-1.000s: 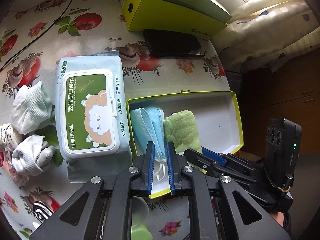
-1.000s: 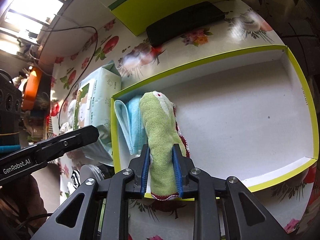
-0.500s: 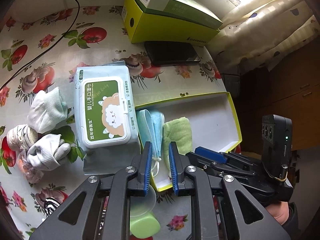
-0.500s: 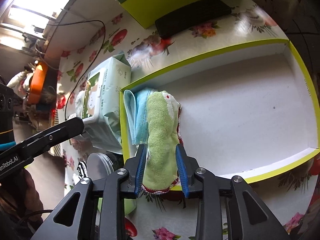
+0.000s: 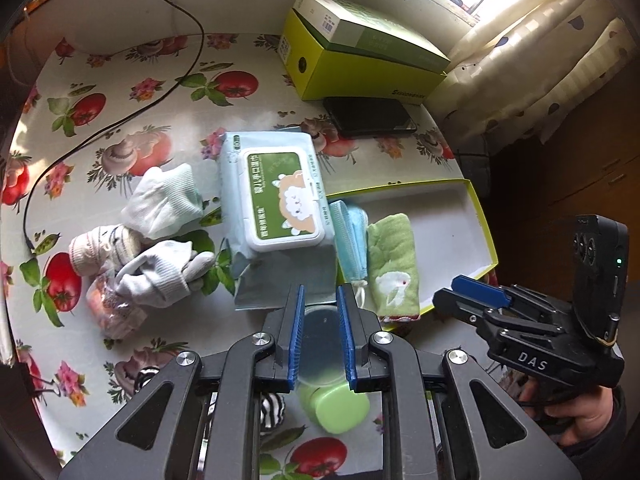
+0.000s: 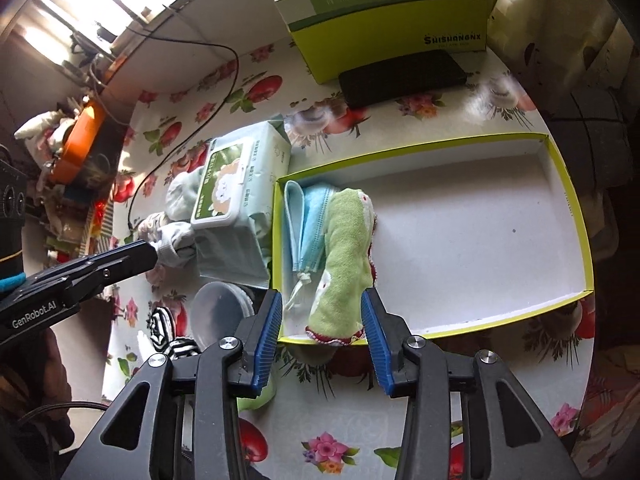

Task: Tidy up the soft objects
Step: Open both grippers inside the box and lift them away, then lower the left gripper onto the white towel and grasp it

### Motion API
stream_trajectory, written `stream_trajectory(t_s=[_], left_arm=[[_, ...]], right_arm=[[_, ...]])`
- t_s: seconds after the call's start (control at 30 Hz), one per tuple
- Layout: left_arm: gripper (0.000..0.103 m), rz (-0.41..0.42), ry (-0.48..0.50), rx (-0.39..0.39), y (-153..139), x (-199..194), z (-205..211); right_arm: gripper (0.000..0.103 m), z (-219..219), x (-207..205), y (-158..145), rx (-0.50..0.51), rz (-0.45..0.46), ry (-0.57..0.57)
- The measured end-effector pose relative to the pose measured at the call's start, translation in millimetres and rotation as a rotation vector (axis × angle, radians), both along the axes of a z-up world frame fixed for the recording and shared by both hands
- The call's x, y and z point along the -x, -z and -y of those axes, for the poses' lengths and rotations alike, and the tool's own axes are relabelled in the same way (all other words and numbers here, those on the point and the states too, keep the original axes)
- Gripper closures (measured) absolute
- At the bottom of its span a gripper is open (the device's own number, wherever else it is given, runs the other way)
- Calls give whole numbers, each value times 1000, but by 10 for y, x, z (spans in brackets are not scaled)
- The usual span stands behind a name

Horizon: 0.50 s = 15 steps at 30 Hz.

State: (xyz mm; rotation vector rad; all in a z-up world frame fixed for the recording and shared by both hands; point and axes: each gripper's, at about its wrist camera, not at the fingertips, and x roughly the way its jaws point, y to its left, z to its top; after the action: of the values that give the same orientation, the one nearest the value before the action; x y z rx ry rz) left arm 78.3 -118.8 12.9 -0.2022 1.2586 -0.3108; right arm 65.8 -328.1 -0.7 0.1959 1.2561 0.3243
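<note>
A green towel and folded blue face masks lie side by side at the left end of the yellow-rimmed white box. My right gripper hangs above the towel's near end. Its jaws are opening, and the pads stand clear of the cloth. My left gripper is open with nothing in it, above the table in front of the wipes pack. Left of the pack lie a pale green sock, a grey sock and a rolled white one.
A green bottle with a clear cap and a striped sock lie under my left gripper. A black slab and a green carton sit at the back. A black cable crosses the flowered tablecloth.
My right gripper let go of the green towel and rose; the towel now lies in the box. My left gripper opened off the mask strings and drew back and up.
</note>
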Motion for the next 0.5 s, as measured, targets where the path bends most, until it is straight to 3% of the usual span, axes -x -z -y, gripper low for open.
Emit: stream_trajectory(t_s=[0.23, 0.5], left_arm=[[85, 16, -32, -12, -20, 252, -262], [85, 18, -68, -23, 1, 504, -513]], right_arm=[[63, -418, 233, -228, 95, 53, -116], [63, -845, 392, -341, 126, 79, -223]])
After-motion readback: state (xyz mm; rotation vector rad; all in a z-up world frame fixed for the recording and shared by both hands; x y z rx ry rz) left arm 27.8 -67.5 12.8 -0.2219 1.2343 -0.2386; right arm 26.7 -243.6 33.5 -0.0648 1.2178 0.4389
